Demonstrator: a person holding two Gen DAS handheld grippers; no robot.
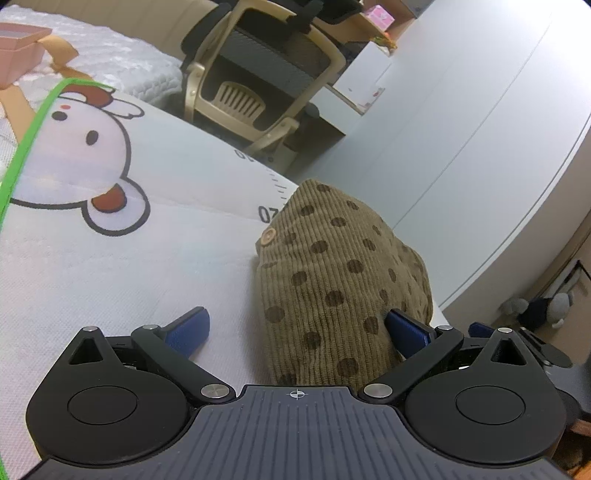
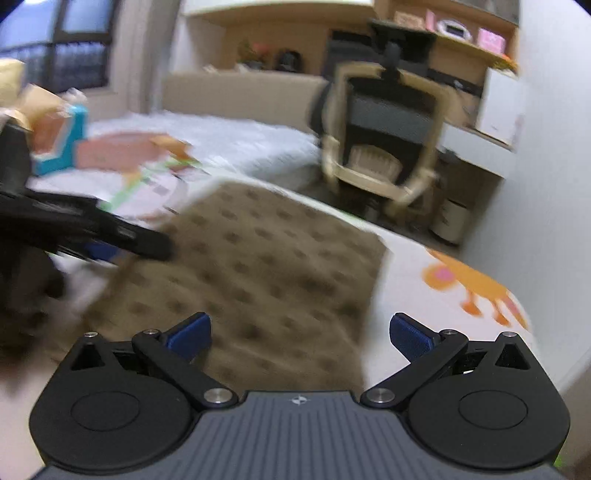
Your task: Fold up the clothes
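Observation:
An olive corduroy garment (image 1: 332, 280) with dark dots and a wooden button lies folded on a white cartoon-printed mat (image 1: 110, 266). My left gripper (image 1: 297, 328) is open, its blue pads wide apart; the right pad touches the garment's near edge and the left pad is over the mat. In the blurred right wrist view the same garment (image 2: 251, 273) spreads flat ahead. My right gripper (image 2: 299, 332) is open just above the garment's near right part, nothing between its fingers. The left gripper (image 2: 92, 236) appears as a dark shape at the garment's left edge.
A beige office chair (image 1: 258, 85) stands beyond the mat, next to a white desk or cabinet (image 1: 461, 129). A pink box (image 1: 18, 51) sits at the far left on the mat. Shelves (image 2: 443, 33) with small items line the back wall. White bedding (image 2: 229, 140) lies behind.

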